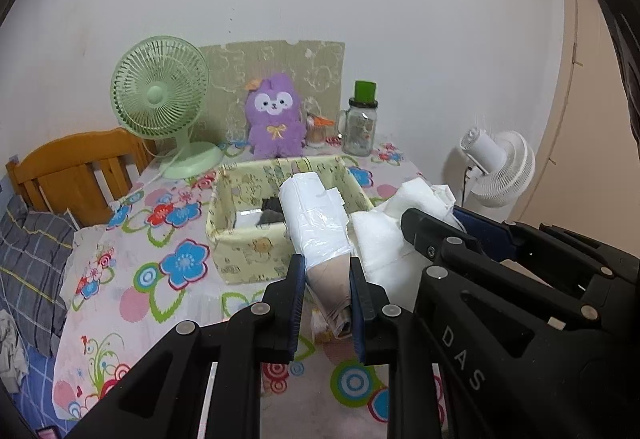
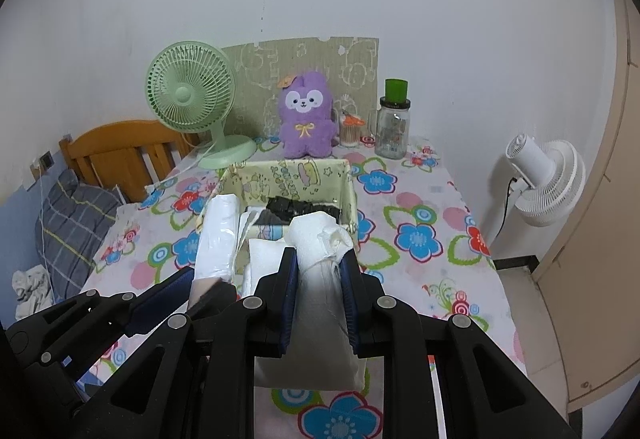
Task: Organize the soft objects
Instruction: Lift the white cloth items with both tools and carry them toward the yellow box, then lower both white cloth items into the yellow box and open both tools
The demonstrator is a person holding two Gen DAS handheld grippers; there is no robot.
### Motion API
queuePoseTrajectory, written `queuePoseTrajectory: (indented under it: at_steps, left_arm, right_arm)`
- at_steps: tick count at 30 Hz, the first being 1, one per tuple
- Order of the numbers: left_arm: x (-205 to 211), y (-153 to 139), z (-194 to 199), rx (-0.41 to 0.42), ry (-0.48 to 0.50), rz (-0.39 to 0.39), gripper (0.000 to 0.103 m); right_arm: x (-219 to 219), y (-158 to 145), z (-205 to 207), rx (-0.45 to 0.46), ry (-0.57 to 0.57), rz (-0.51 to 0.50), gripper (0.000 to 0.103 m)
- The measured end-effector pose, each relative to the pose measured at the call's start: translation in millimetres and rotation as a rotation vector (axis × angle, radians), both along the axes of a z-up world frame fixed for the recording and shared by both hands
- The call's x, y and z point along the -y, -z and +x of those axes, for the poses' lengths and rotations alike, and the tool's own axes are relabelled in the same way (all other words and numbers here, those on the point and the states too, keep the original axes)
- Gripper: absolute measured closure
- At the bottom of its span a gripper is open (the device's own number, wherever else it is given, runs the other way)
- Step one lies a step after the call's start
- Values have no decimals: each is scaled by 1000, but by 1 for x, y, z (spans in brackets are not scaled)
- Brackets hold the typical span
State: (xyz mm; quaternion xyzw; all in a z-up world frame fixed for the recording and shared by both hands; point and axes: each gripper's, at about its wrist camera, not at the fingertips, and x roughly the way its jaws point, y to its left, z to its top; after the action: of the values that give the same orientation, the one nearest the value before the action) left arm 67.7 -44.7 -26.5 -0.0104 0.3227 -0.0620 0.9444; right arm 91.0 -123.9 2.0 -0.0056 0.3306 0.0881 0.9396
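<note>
Nearest me, the left tongs [image 1: 326, 295] are clenched on a plastic-wrapped roll [image 1: 316, 223], and beside them the right tongs [image 2: 320, 291] clamp a white soft bundle [image 2: 320, 239]. Both bundles hang above the flowered desk [image 2: 420, 223], just before the yellow fabric box [image 2: 288, 175]. Beyond sits a purple plush toy [image 2: 306, 115].

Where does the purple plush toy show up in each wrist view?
Left wrist view: the purple plush toy sits centre-left against the back wall, behind the fabric box.
Right wrist view: the toy is near centre, behind the box.
Shared landmark: the green fan to its left.
</note>
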Motion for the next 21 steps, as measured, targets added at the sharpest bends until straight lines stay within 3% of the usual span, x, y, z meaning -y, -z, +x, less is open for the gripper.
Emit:
queuePoseTrajectory:
  at_steps: [21]
  left_arm:
    - [-13,-3,58,14,-14,-4,84]
  right_arm:
    - [-11,-1,62,2,-1,5,79]
